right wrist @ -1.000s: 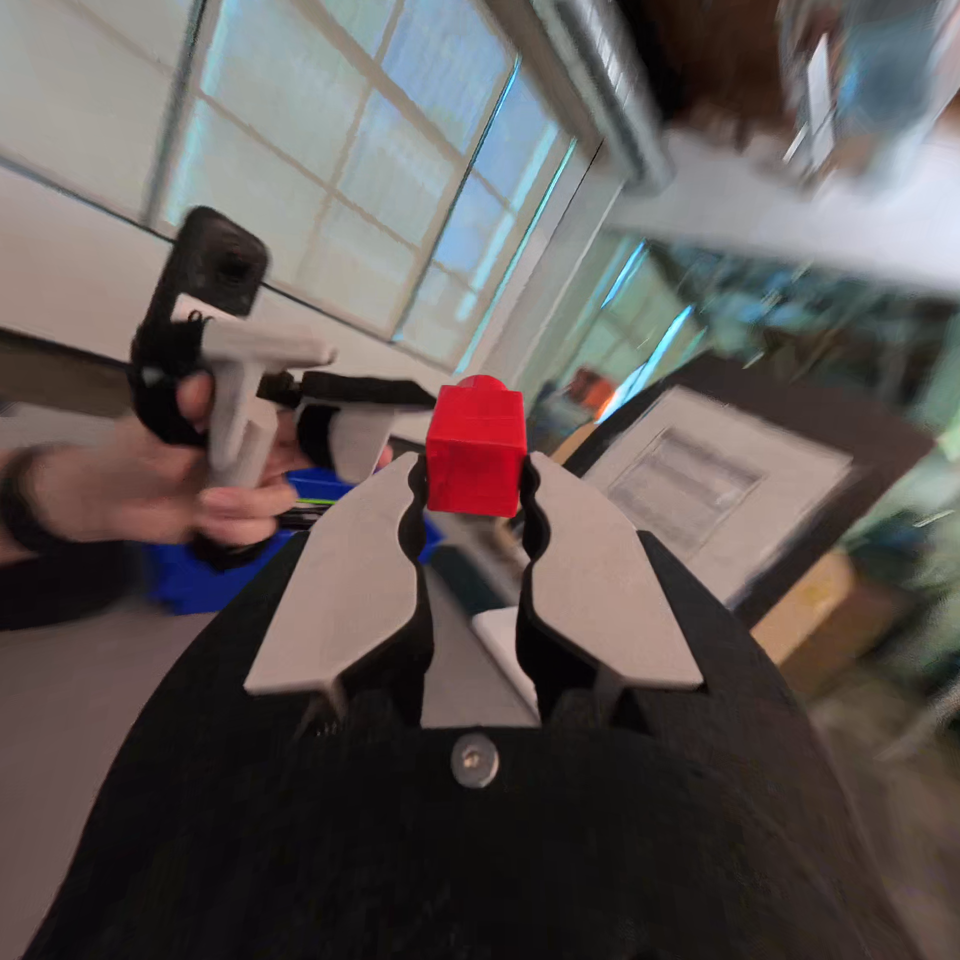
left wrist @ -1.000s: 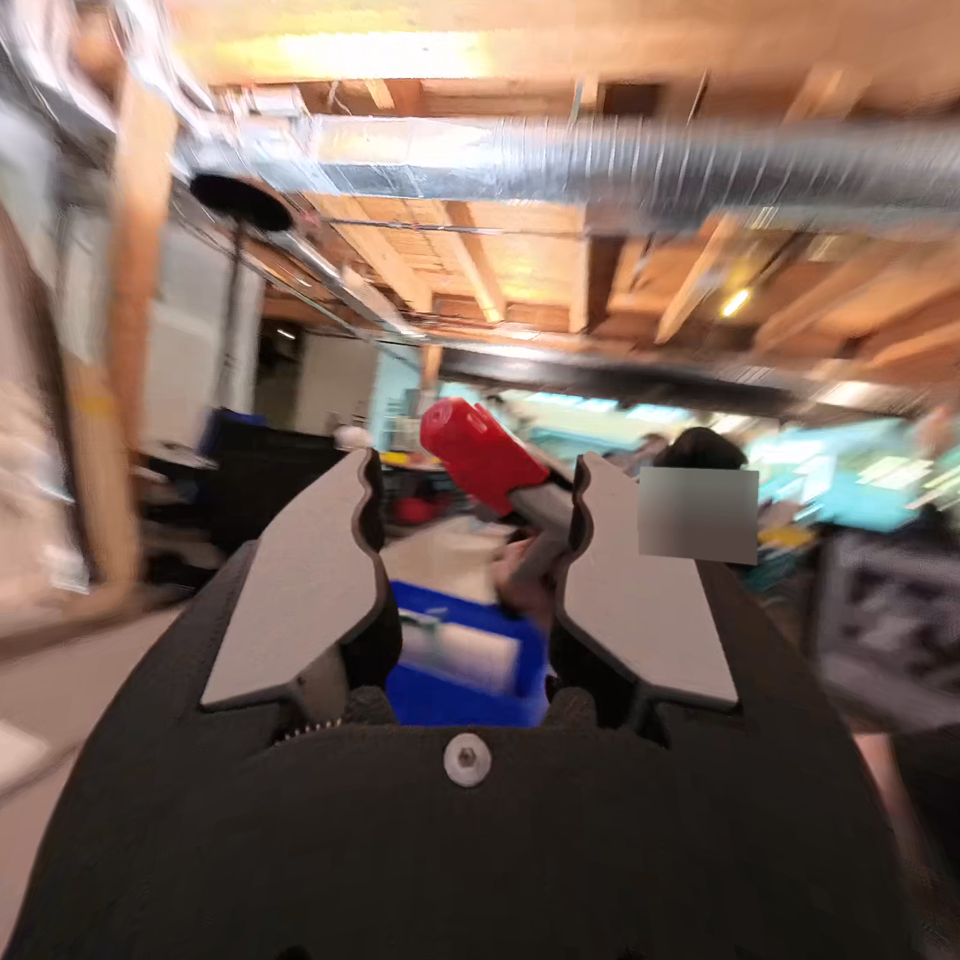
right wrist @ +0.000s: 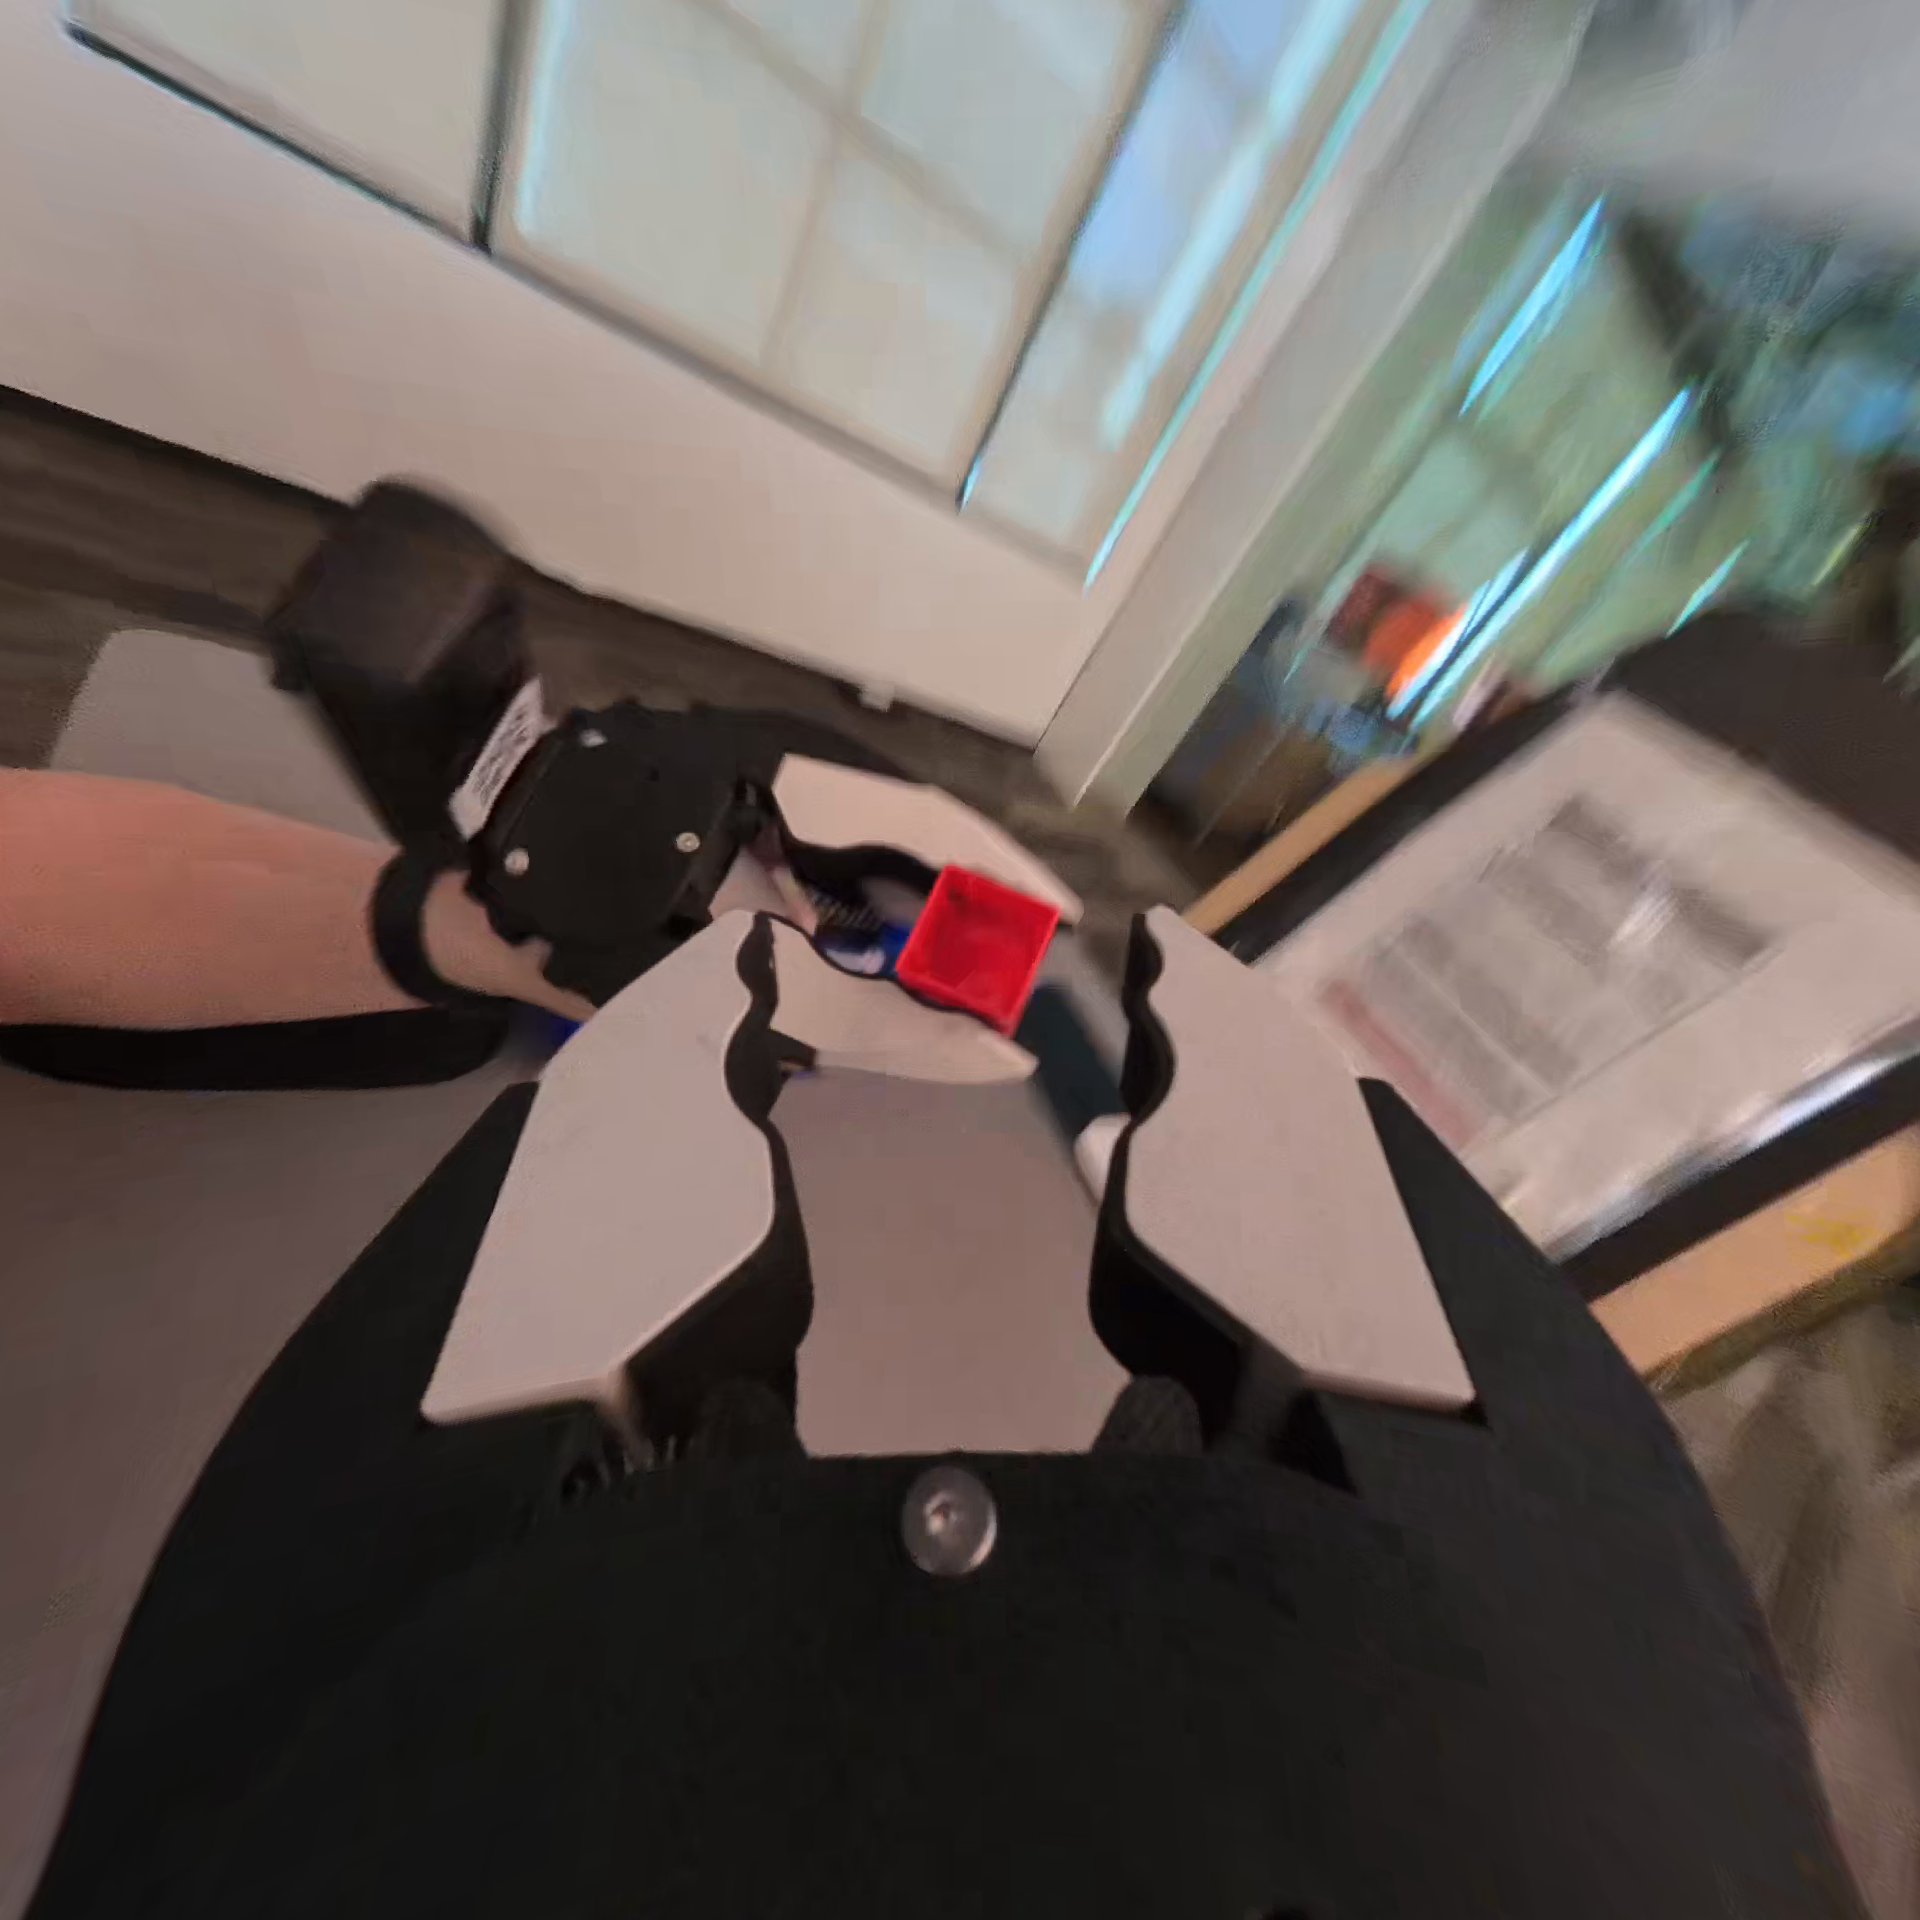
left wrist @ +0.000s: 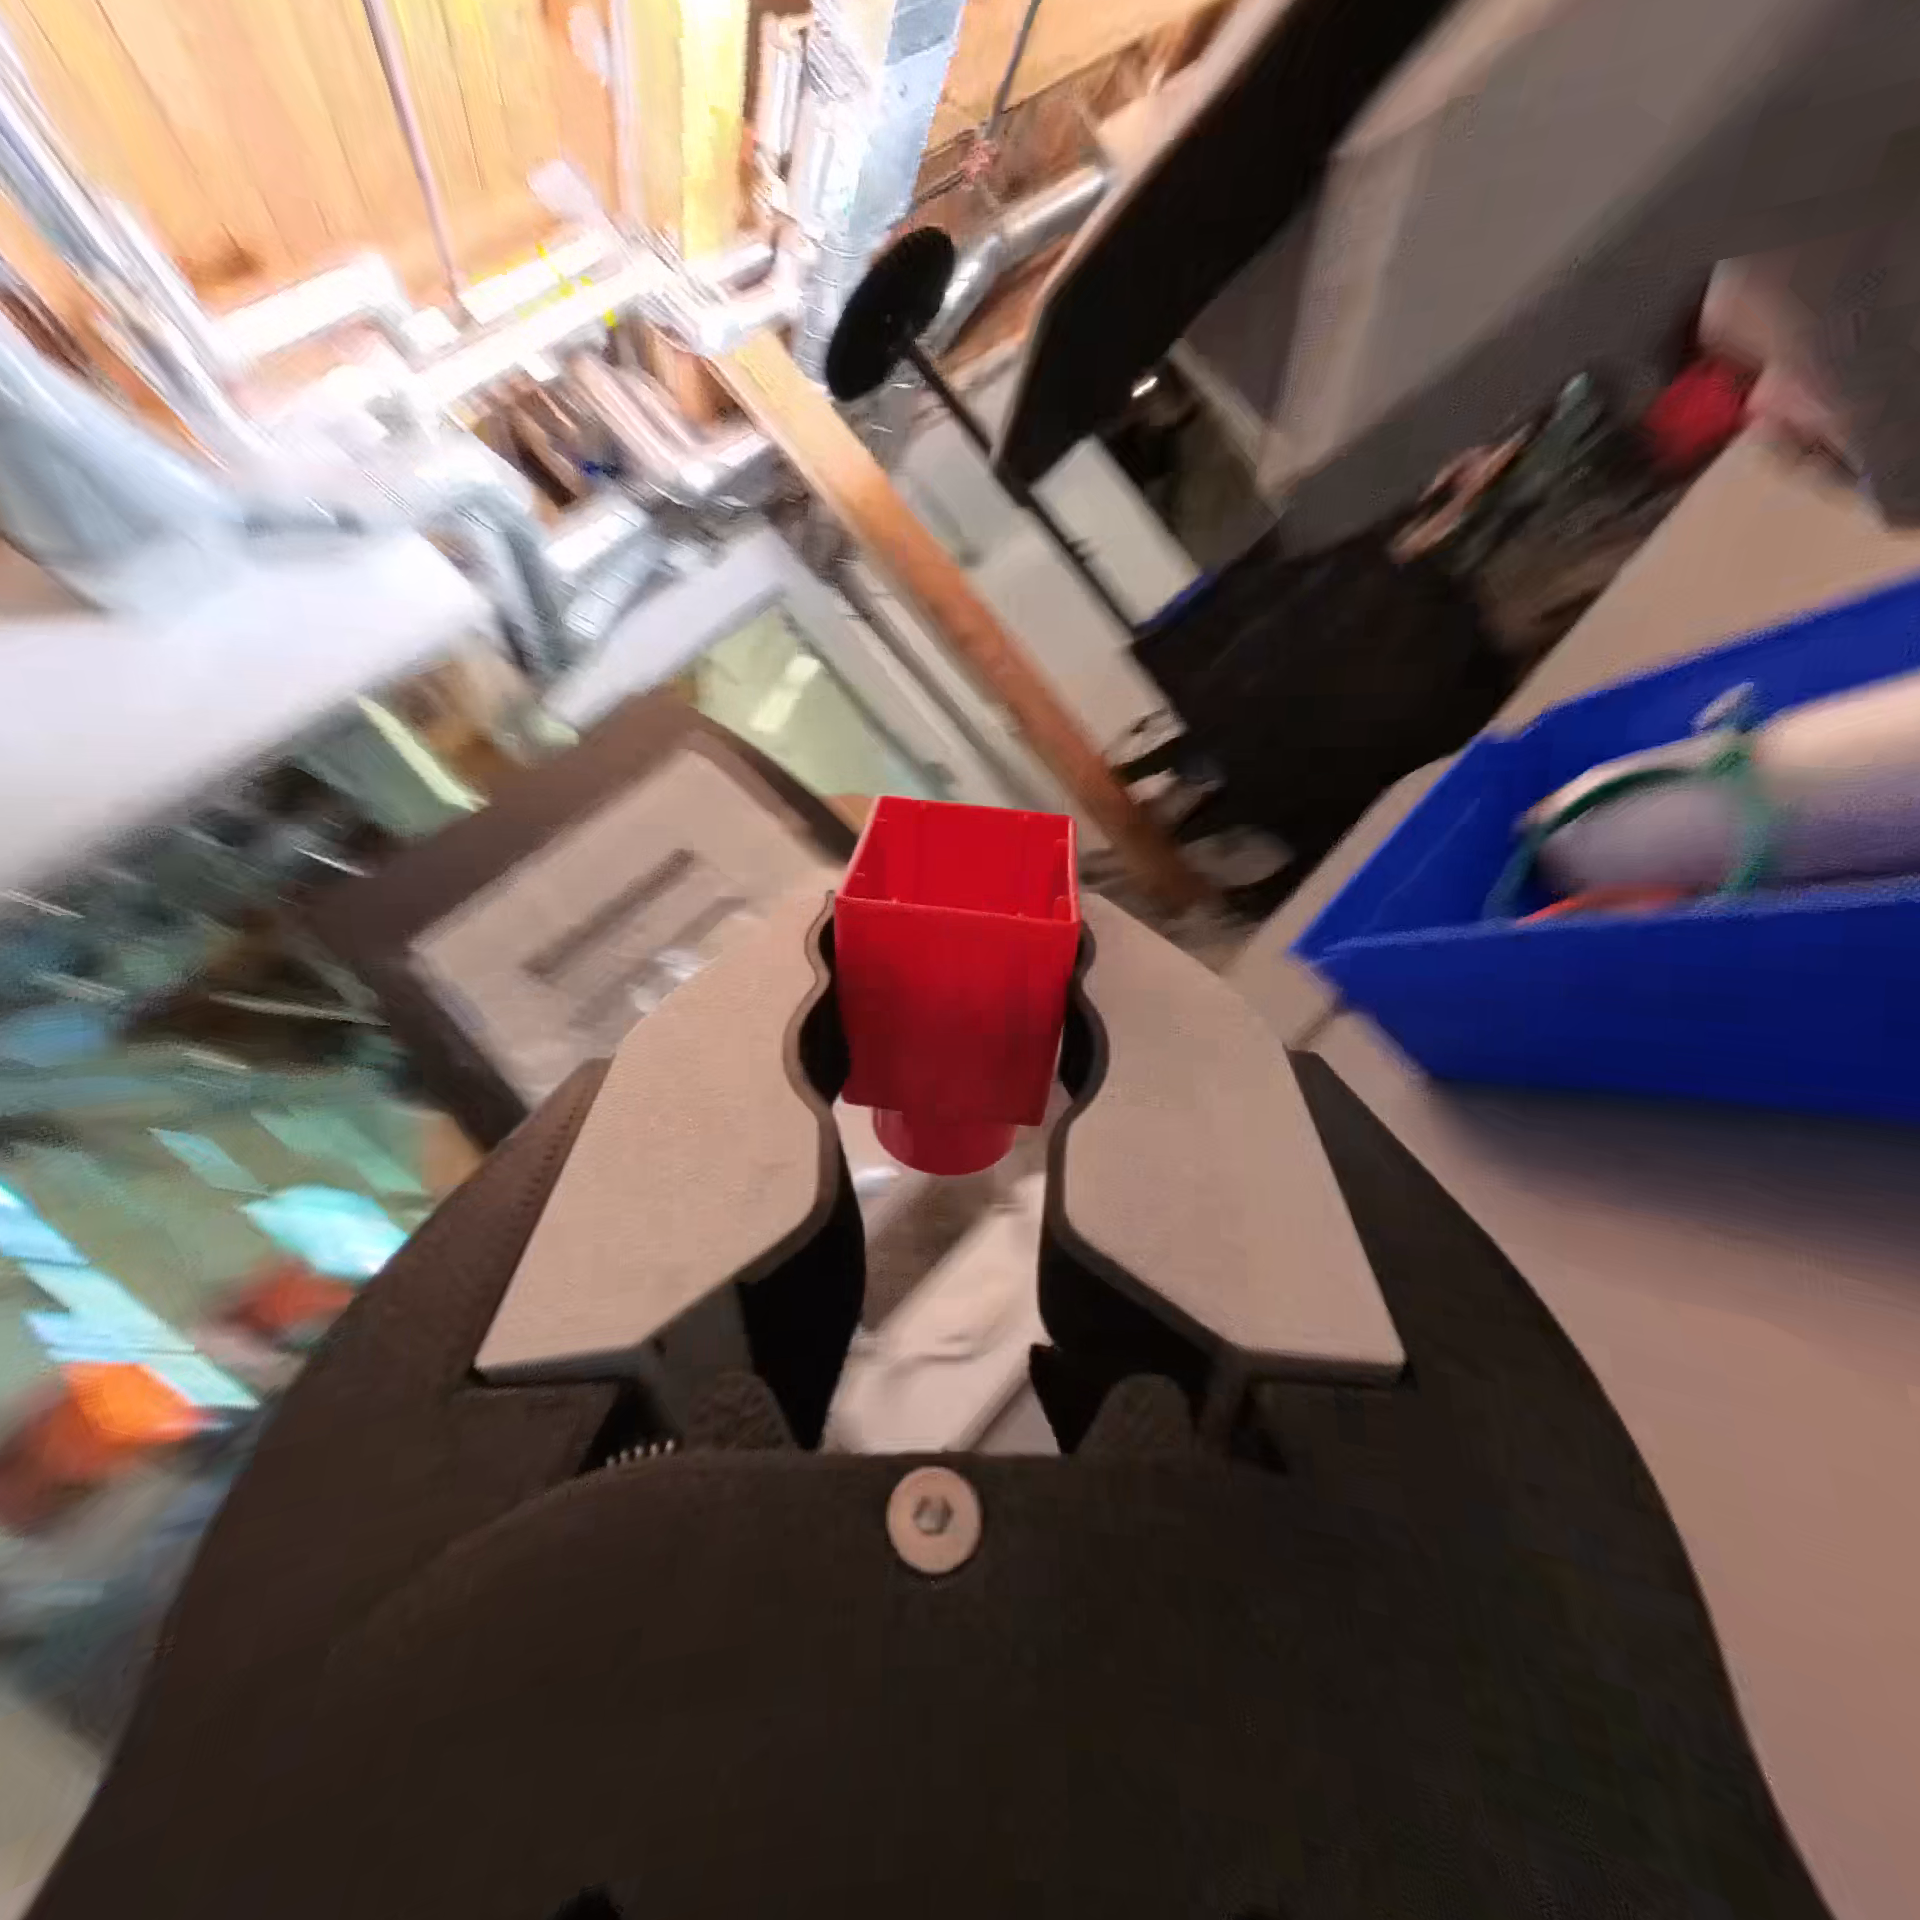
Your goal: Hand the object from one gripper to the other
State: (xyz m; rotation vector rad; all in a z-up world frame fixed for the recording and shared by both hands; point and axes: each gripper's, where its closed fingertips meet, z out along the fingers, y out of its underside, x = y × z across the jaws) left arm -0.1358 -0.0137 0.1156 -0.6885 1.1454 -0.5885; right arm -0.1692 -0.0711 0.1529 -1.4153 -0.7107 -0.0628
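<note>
Left gripper (left wrist: 951, 961) clamped on red hollow square block (left wrist: 951, 971), open end facing away. Right gripper (right wrist: 945, 971) spread wide, empty, near the block. Blue bin (left wrist: 1621, 935) at right on table.

The blue bin (left wrist: 1621, 997) crowds the left gripper's (left wrist: 951, 961) right side; its left, though blurred, seems open.

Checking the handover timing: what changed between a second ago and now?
The red block changed grippers. The right gripper, which held it, has let go and now stands open and empty, drawn back from it. The left gripper, open around the block before, is now shut on it, open end facing away. The blue bin is on the table in both.
</note>
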